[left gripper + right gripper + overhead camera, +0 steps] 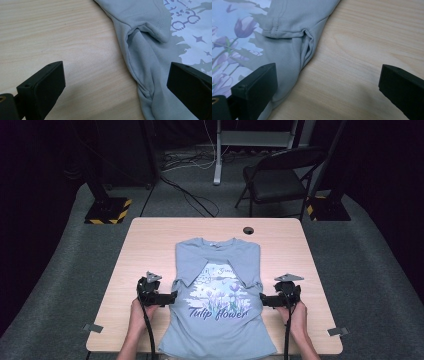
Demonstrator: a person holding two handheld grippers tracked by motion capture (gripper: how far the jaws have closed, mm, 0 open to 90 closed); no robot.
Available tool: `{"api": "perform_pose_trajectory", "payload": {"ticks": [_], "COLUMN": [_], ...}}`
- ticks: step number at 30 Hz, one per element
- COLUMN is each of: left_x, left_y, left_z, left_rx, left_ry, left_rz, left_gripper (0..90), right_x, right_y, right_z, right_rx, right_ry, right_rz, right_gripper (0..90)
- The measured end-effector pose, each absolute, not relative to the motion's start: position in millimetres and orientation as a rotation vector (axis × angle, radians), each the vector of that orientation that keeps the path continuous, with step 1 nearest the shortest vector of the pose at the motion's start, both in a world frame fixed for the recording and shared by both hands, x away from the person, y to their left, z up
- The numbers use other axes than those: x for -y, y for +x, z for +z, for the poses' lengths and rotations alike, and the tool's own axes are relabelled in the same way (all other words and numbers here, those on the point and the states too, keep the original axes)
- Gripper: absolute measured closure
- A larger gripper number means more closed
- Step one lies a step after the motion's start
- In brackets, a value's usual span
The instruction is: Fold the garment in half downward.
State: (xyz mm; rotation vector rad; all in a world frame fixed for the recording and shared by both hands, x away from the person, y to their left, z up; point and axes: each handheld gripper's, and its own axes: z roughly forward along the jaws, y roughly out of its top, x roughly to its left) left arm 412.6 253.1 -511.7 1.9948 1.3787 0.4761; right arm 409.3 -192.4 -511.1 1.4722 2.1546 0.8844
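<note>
The T-shirt [217,295] lies flat at the table's [150,240] middle, sleeves already folded inward. The left gripper [169,298] and right gripper [264,300] sit at its side edges, jaws wide open, holding nothing. Next, probably, each pinches a side edge to fold. The print reads "Tulip Flower".

Grey T-shirt [220,290] flat (sleeves folded in)

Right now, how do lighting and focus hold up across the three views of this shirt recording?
High view: the table is evenly lit, the room behind falls dark, and the t-shirt print reads clearly. Left gripper view: the shirt's side seam is sharp, and a soft shadow lies on the wood near the jaws. Right gripper view: the fabric weave is crisp, no glare.
</note>
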Motion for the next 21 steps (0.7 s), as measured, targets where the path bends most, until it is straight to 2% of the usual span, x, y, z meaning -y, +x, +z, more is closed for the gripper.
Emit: {"api": "perform_pose_trajectory", "payload": {"ticks": [10,21], "left_x": [-242.1,-241.3], "left_y": [419.5,419.4], "left_z": [-519.4,-519.1], "left_rx": [-1.403,-1.396], "left_ry": [2.098,2.112], "left_rz": [0.498,0.482], "left_gripper": [1.7,1.6], "right_x": [184.5,186.0], "right_y": [420.0,418.0], "right_z": [-519.1,-518.9], "right_rx": [-2.212,-2.214], "right_ry": [1.458,1.452], "right_rz": [0.810,0.802], "right_gripper": [1.2,1.5]}}
